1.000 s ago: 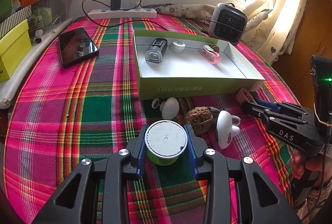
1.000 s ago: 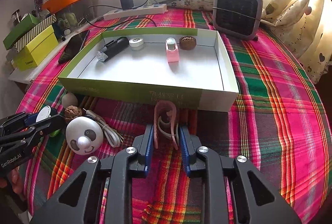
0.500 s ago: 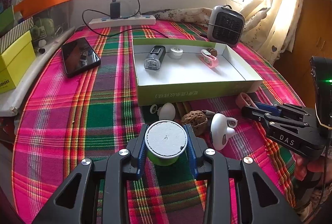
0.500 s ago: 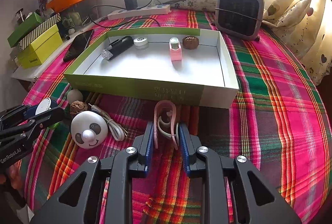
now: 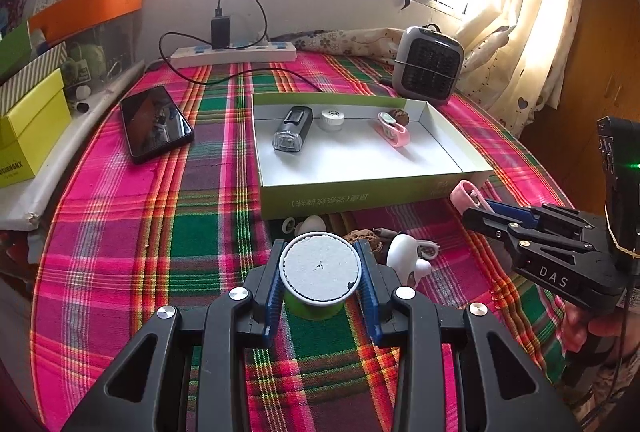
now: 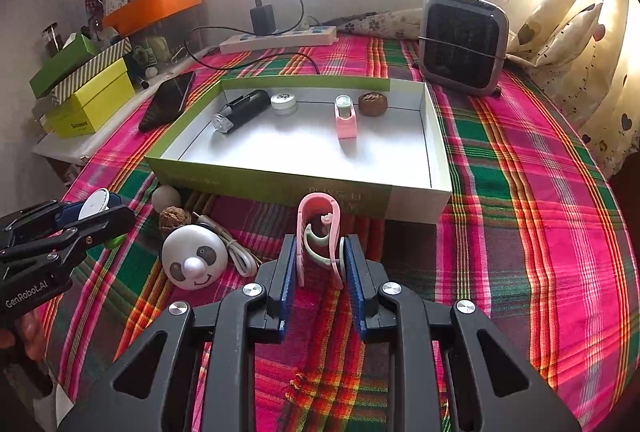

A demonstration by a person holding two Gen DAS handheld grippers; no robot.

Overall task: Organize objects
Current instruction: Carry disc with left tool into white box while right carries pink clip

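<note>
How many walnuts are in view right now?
2. One walnut sits inside the box near its far right corner; the other walnut lies outside on the cloth before the box. More could be hidden.

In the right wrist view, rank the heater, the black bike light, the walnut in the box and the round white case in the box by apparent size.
1. Heater
2. Black bike light
3. Walnut and round white case: these look alike, so no ranking between them.
</note>
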